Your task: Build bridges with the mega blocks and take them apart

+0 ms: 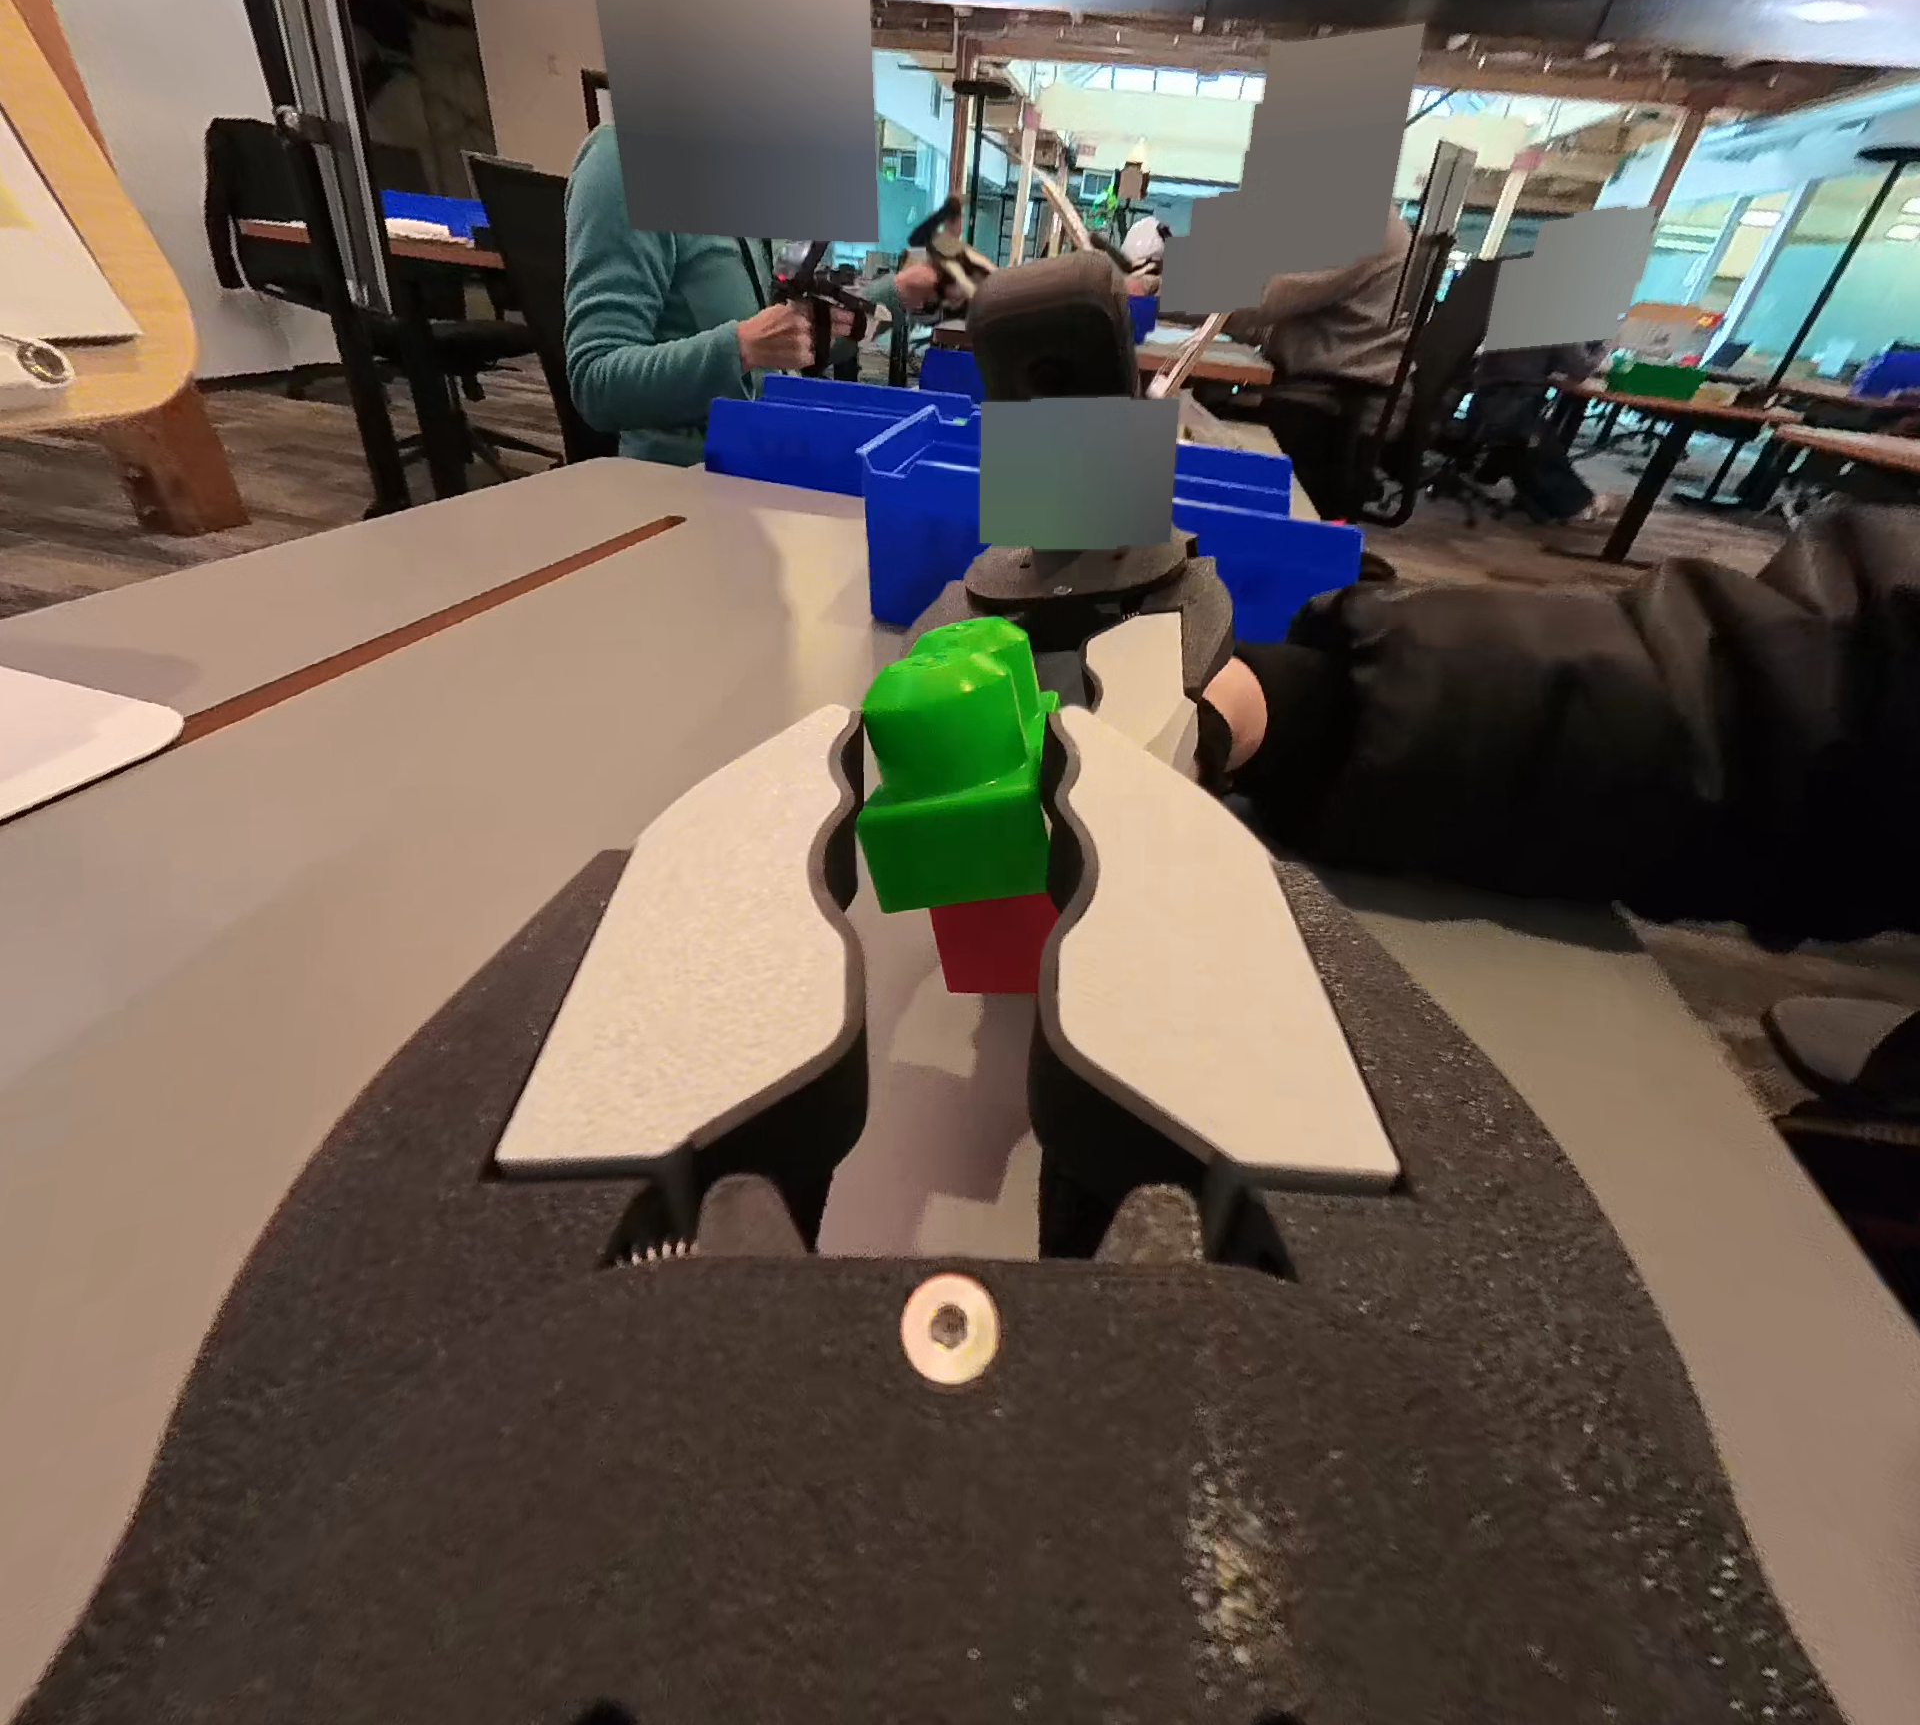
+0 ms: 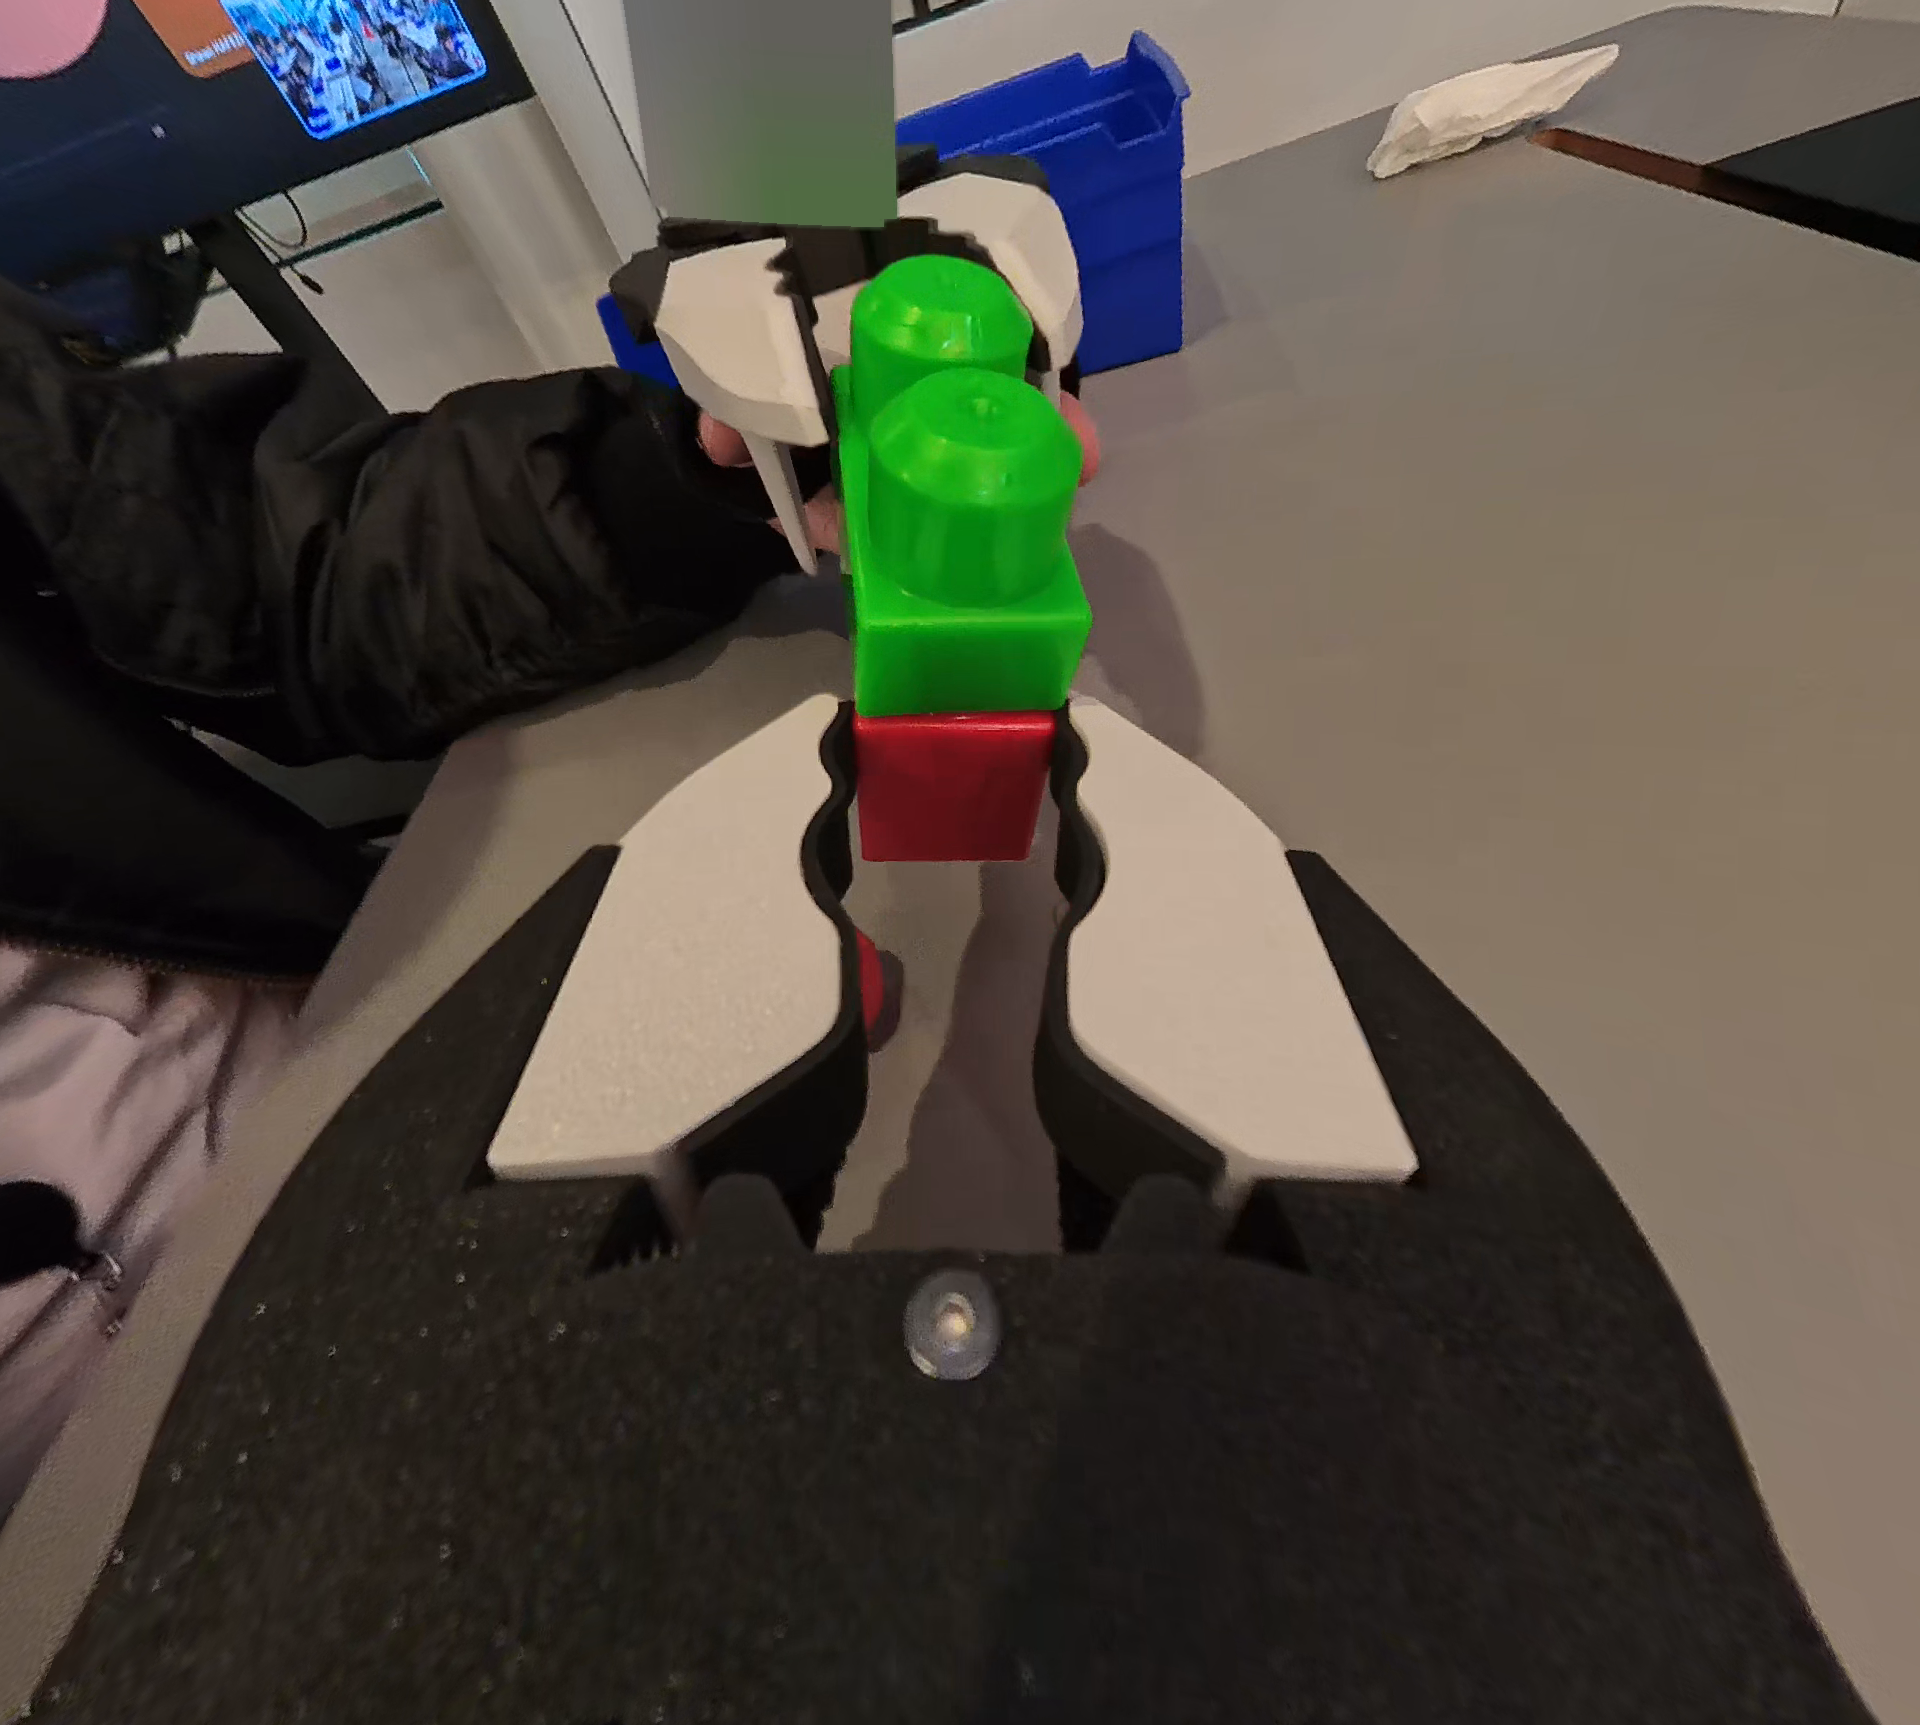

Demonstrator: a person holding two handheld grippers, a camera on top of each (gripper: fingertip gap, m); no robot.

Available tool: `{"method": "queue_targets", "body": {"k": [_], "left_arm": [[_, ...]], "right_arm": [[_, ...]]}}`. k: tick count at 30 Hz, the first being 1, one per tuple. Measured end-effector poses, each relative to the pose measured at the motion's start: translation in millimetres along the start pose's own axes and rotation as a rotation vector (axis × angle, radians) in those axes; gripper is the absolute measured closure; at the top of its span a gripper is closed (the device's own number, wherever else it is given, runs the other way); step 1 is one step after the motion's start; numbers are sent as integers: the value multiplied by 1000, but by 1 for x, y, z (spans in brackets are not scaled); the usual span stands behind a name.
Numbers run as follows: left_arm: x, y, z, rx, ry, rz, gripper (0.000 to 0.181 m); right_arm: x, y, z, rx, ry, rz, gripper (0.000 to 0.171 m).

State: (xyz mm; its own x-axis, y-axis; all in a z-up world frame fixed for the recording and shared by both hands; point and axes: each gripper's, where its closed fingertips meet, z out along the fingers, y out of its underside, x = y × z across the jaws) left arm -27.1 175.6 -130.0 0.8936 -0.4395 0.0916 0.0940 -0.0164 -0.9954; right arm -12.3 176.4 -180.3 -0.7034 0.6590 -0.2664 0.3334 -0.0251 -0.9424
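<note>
Nearest in each wrist view is a coarse, grainy black body with a bright screw head at its middle, from which two pale, sandy-textured fingers with wavy black rubber inner edges reach forward. The left hand-held gripper (image 1: 951, 802) has its fingers drawn in against the flanks of the green block (image 1: 951, 792), a glossy moulded plastic brick with two rounded cylindrical studs on top and a squared base. The right hand-held gripper (image 2: 954, 782) is likewise narrowed onto the red block (image 2: 951, 782), a smooth, shiny cube-like piece with softly rounded edges, pinched at its sides by the rubber edges. The two blocks are joined, green sitting directly on top of red, and the pair is held between the two grippers above the matte grey worktop (image 2: 1455, 532), which has a dark brown groove (image 1: 436, 626) running across it. In the right wrist view a small red rounded shape shows low beside the inner edge of the near left finger; what it is cannot be told. Farther on, a hand in a black padded sleeve (image 2: 364, 553) grips the opposite tool. Beyond stand blue hard-plastic bins (image 1: 925, 522) with thin straight walls, one blue bin (image 2: 1112, 179) near a crumpled white tissue (image 2: 1486, 106) lying on the worktop. A lit screen (image 2: 260, 13) stands at far left in the right wrist view, and people sit at distant desks.
</note>
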Motion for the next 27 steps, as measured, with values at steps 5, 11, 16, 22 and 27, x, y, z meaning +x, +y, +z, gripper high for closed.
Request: {"method": "queue_targets", "body": {"k": [5,11,16,22,27], "left_arm": [[-12,8,-1,-27,-66,63,150],[-20,19,-6,-22,-15,-8,152],[-19,26,-2,-58,7,-39,153],[-16,41,1,-180,-24,48,153],[-15,53,3,-265,-39,105,153]], "right_arm": [[15,6,3,-38,-4,-58,136],[22,8,3,-48,12,-95,136],[25,21,3,-152,23,-78,136],[30,39,4,-277,63,-78,136],[30,37,-2,-255,62,-48,133]]}}
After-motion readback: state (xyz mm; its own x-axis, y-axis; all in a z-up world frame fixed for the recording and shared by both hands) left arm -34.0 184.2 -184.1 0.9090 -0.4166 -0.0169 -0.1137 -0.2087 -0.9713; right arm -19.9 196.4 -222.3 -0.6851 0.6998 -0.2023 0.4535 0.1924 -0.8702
